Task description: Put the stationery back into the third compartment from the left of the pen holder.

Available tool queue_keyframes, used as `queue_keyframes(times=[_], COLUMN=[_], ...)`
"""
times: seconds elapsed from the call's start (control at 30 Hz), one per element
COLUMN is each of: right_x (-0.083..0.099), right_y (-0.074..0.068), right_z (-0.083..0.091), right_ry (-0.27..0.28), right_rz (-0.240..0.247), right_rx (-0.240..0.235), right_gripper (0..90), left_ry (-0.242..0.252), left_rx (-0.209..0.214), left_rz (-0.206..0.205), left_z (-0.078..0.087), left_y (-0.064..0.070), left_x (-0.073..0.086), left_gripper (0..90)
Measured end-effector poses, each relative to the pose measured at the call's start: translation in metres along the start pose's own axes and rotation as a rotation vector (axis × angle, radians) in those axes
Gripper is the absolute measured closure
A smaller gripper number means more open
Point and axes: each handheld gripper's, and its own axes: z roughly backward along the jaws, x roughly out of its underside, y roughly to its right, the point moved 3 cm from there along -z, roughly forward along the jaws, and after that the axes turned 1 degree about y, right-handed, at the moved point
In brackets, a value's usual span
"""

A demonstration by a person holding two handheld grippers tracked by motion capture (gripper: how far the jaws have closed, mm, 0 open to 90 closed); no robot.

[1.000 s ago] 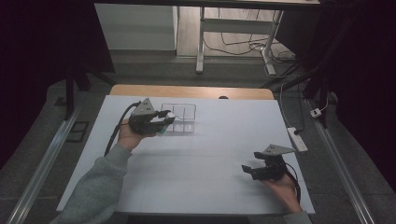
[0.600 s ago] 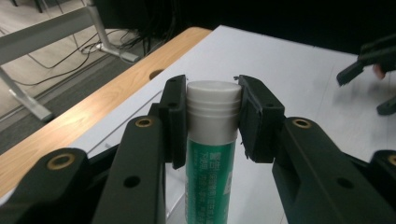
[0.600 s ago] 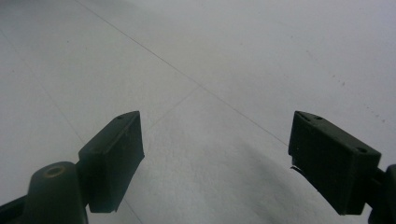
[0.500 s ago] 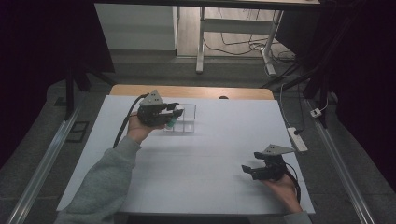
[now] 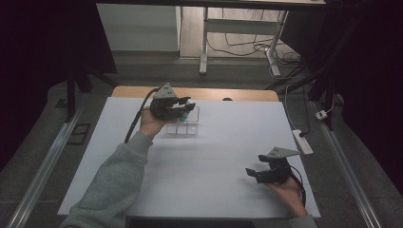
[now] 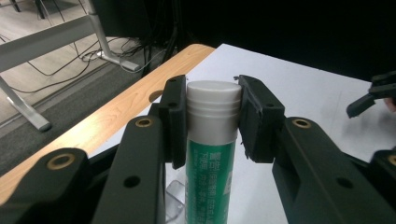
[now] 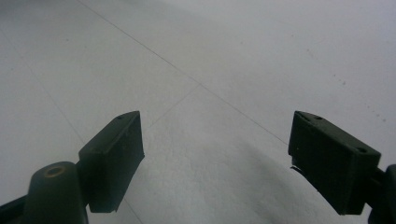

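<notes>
While the left claw (image 6: 205, 121) clamps the glue stick (image 6: 212, 140) upright between its jaws, just above the tray (image 5: 190, 127), lowering and release remain; the right claw (image 7: 219, 158) waits wide, holding nothing.

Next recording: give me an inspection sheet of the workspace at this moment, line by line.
Surface: white table sheet, bare around the work; wooden edge at the far side.
Job's things: green glue stick with white cap, upright; clear compartment tray under it.
Clutter: nothing seen.
Grippers: left gripper clamped on the stick's cap, over the tray; right gripper open, empty, low over the sheet.
Cables: power strip at the right edge.
Surroundings: dark room; desk legs beyond.
</notes>
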Motion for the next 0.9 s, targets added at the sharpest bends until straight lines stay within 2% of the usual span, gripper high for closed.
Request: queue_keyframes(times=[0.43,0.8,0.9], right_x=[0.0,0.0,0.0], right_y=[0.0,0.0,0.0], right_z=[0.0,0.0,0.0], right_ry=[-0.004,-0.004,-0.004], right_rz=[0.005,0.005,0.007], right_rx=[0.003,-0.001,0.0], right_gripper=[17.5,17.5,17.5], left_ry=[-0.012,0.001,0.002], left_rx=[0.0,-0.017,-0.02], left_rz=[0.017,0.023,0.041], left_z=[-0.031,-0.047,-0.05], left_y=[-0.006,-0.011,-0.014], left_x=[-0.006,-0.01,-0.007], left_gripper=[64.3,64.4,64.3])
